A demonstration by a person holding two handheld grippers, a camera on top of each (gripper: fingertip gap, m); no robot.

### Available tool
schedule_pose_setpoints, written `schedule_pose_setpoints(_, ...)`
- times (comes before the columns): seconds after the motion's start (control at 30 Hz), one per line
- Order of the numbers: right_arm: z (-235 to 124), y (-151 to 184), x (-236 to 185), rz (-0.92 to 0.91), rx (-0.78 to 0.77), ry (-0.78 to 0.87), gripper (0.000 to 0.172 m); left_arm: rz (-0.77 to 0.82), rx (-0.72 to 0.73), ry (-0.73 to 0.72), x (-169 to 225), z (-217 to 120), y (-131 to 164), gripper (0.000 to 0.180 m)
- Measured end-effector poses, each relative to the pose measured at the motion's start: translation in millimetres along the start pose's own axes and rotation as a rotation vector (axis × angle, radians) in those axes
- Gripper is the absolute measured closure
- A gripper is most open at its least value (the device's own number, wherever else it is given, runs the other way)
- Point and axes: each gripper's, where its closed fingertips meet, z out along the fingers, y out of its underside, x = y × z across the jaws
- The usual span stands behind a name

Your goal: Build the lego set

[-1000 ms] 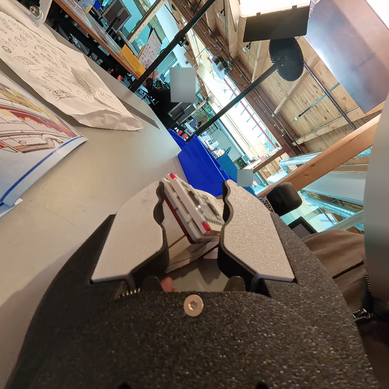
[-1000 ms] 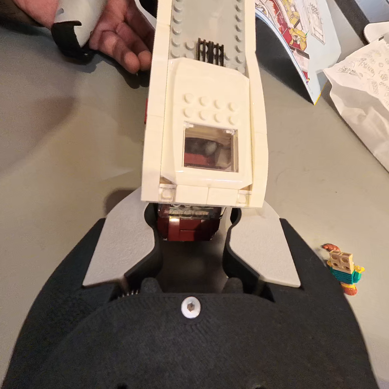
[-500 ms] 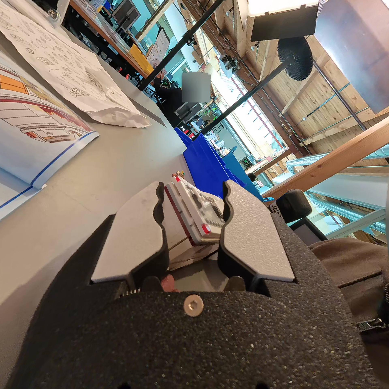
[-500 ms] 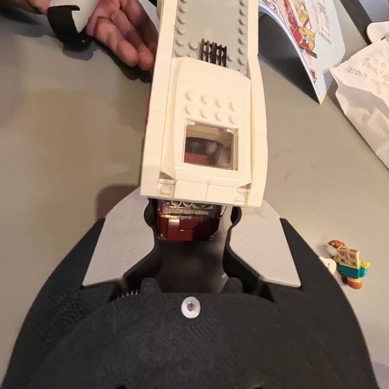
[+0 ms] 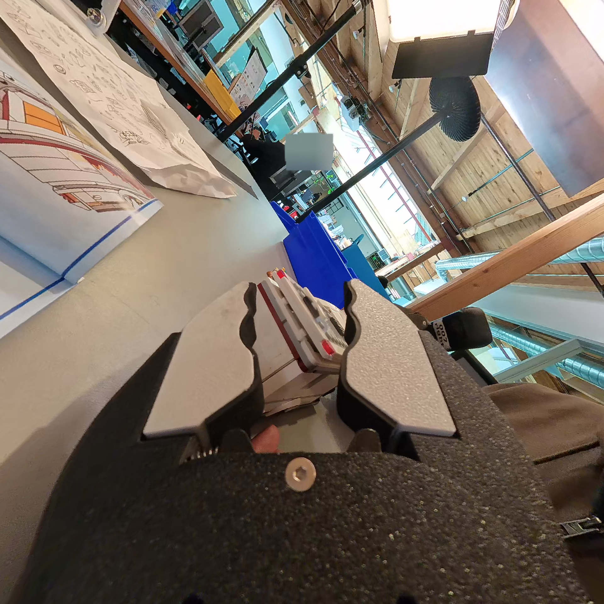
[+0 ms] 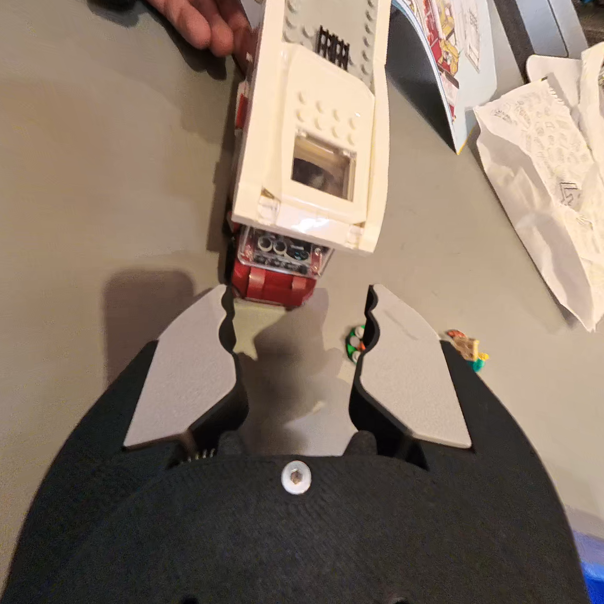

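Spreading across most of the scene is a grey table point(image 6: 81, 163), and on it lies a long toy van point(image 6: 310, 130) built of bricks, cream on top with a dark red nose pointing toward the right gripper point(image 6: 299, 304). That gripper hangs just short of the nose with its jaws spread wide on nothing, only bare tabletop and shadow between them. At the van's far end sits the left gripper point(image 5: 299, 304), its two fingers point(image 5: 376, 327) closed around the van's rear, the cream and red bricks filling the space from one pad to the other. A hand point(image 6: 209, 26) rests beside the van at that same end, fingertips close to its side. To the van's right an open booklet point(image 6: 447, 58) arches up off the table, and next to it lies a crumpled white paper bag point(image 6: 539, 179) covered in line drawings. A blue bin point(image 5: 313, 258) stands at the table's edge beyond the van. A small green round piece point(image 6: 354, 341) lies just against the right gripper's right finger, and a tiny brick figure point(image 6: 467, 349) rests on the table just outside that same finger.
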Motion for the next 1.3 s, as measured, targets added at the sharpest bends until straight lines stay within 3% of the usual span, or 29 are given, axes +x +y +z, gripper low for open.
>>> schedule_pose_setpoints(0.13,-24.9,-1.2,17.5,-0.036,-0.033,0.060,0.095,-0.013,0.009,0.001,-0.6,-0.6,-1.4,0.128)
schedule_pose_setpoints(0.3,-43.6,-35.4,26.2,-0.064,0.035,0.049,0.093,-0.018,0.012,-0.003,-0.7,-0.8,-1.6,0.128)
schedule_pose_setpoints(0.43,-26.4,-70.2,15.7,-0.010,0.064,-0.095,0.089,-0.004,0.003,-0.004,0.4,0.0,0.0,0.128)
schedule_pose_setpoints(0.63,9.7,-109.6,21.7,0.013,-0.020,-0.209,0.087,-0.014,0.012,-0.003,-0.1,-0.6,-1.5,0.129)
schedule_pose_setpoints(0.9,53.2,-105.0,4.5,-0.036,-0.244,-0.357,0.080,-0.002,0.012,0.003,3.0,-0.3,-1.0,0.130)
schedule_pose_setpoints(1.3,76.1,-75.0,2.8,-0.099,-0.463,-0.328,0.079,-0.089,0.044,0.084,12.9,0.9,-0.8,0.132)
